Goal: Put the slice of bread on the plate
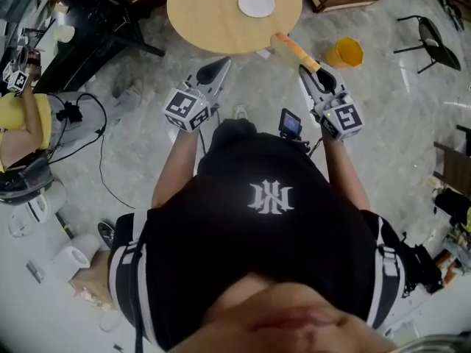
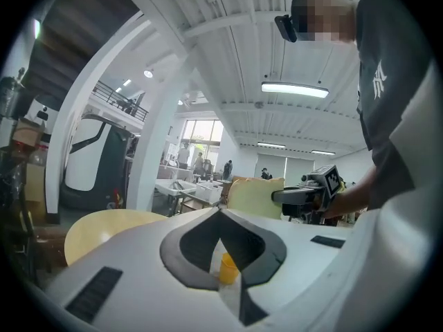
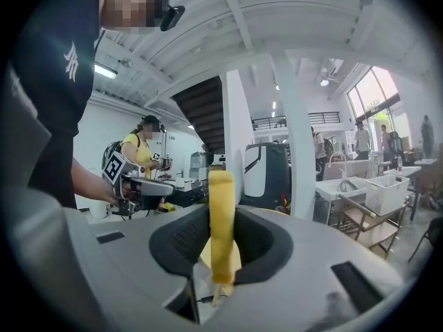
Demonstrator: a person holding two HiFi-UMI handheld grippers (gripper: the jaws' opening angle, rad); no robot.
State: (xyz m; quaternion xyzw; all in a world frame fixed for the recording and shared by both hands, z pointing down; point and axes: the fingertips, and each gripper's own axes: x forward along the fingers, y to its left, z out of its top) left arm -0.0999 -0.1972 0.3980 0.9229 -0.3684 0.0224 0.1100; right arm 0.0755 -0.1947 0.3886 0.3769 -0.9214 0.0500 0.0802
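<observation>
A slice of bread (image 1: 294, 50) with a brown crust stands on edge in my right gripper (image 1: 309, 70), which is shut on it; in the right gripper view the bread (image 3: 221, 220) rises upright between the jaws. It hangs just past the near right edge of the round wooden table (image 1: 213, 20). The white plate (image 1: 256, 3) lies bare near the table's middle. My left gripper (image 1: 218, 69) points at the table's near edge, its jaws closed together with nothing between them. In the left gripper view, the bread (image 2: 255, 196) and right gripper (image 2: 291, 198) show to the right, and the table (image 2: 111, 227) to the left.
An orange bucket (image 1: 344, 52) stands on the floor right of the table. Black table legs and cables (image 1: 96, 116) lie at the left, and a dark chair (image 1: 430, 39) at the far right. A person in a yellow shirt (image 3: 142, 151) stands beyond my left gripper.
</observation>
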